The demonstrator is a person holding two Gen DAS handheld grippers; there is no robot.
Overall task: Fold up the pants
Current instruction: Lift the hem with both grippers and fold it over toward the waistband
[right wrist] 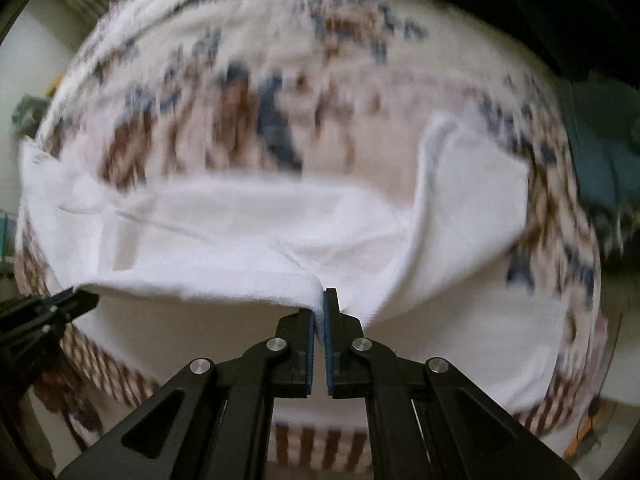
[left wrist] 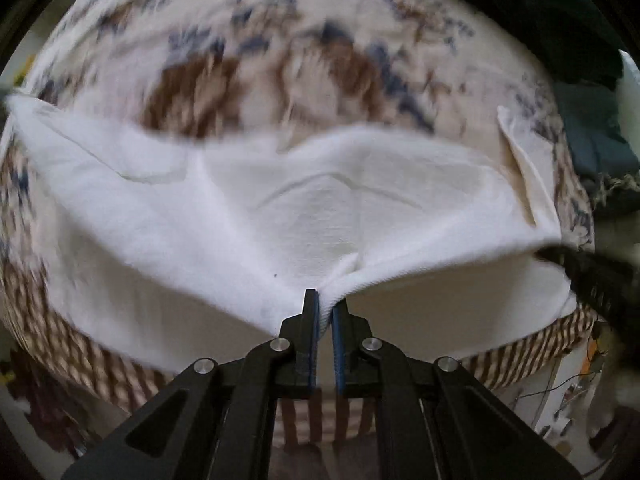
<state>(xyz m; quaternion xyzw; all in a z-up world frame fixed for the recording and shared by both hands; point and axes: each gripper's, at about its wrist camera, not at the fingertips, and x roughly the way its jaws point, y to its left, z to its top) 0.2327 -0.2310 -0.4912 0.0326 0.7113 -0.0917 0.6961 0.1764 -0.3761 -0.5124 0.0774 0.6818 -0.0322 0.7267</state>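
a patterned bedspread (left wrist: pixel 280 60) covers the bed, cream with brown and blue flowers, blurred in both views. across it lie the white pants (left wrist: pixel 248 216), spread wide, their near edge lifted off the cover — both tongs have hold of that edge. the left gripper (left wrist: pixel 326 304) is pinched tight on a bunched bit of the hem, and the right gripper (right wrist: pixel 320 304) is clamped on the same edge further along. a dark green cloth (left wrist: pixel 592 128) sits at the far right
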